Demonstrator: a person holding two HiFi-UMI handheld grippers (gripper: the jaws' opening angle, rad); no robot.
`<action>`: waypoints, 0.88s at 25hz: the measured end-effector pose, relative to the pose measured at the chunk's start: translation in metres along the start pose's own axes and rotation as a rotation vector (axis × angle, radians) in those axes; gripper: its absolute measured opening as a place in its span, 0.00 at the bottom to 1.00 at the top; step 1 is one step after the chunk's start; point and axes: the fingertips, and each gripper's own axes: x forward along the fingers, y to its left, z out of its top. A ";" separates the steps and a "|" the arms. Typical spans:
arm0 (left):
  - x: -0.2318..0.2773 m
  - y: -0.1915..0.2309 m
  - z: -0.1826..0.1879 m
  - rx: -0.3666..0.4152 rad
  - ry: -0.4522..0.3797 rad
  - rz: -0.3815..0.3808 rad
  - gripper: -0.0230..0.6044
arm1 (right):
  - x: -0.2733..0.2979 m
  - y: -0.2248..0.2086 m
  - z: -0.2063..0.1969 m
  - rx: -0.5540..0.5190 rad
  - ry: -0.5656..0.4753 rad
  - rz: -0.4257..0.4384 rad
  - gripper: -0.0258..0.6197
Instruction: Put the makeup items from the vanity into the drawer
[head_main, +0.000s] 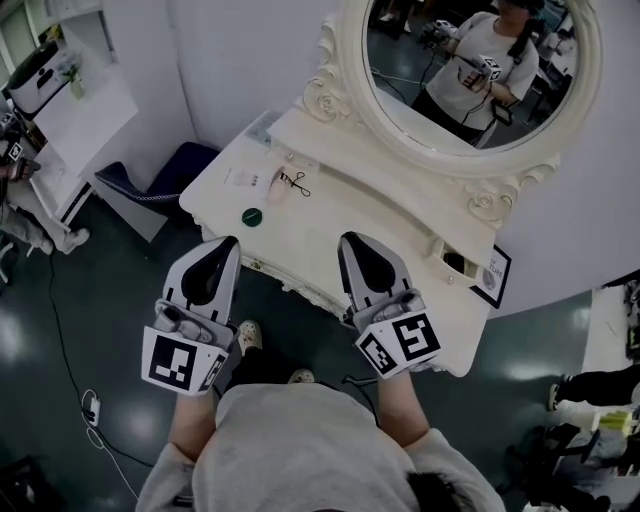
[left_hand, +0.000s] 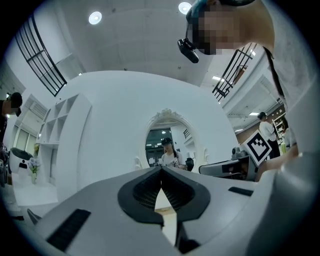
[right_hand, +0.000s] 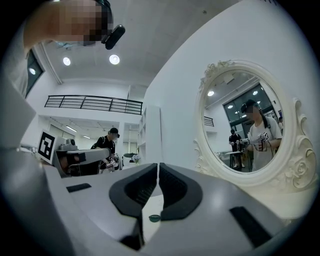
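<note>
Two tongs: held side by side and apart over the near edge of the white table (head_main: 340, 205), tips pointing toward the oval mirror (head_main: 415, 150).
Left tongs (head_main: 231, 241) (left_hand: 161, 169): pressed together at the tips, with nothing between them.
Right tongs (head_main: 347, 238) (right_hand: 158, 165): pressed together, only a hairline slit between the dark pads, and nothing pinched.
Green round pot (head_main: 251, 216) (right_hand: 154, 218): flat on the table just beyond the tip of the left tongs and a little to that tip's right. It lies well left of the right tongs and touches neither. In the right gripper view it shows low, below the closed pads.
Pink item (head_main: 279, 187): farther back on the table, beyond the green round pot and nearer the mirror.
Black looped tool (head_main: 294, 181): against the pink item's right side; its kind cannot be told.
White packet (head_main: 240, 177): flat near the table's left edge, just left of the pink item.
Blue chair (head_main: 165, 180): on the floor to the left of the table.
</note>
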 end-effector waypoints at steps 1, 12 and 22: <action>0.004 0.005 -0.002 -0.001 0.002 -0.006 0.06 | 0.006 -0.001 -0.001 0.001 0.001 -0.005 0.08; 0.052 0.057 -0.019 -0.004 0.010 -0.091 0.06 | 0.069 -0.020 -0.007 0.007 0.009 -0.075 0.08; 0.092 0.102 -0.039 -0.042 0.011 -0.166 0.06 | 0.123 -0.032 -0.027 0.027 0.062 -0.144 0.08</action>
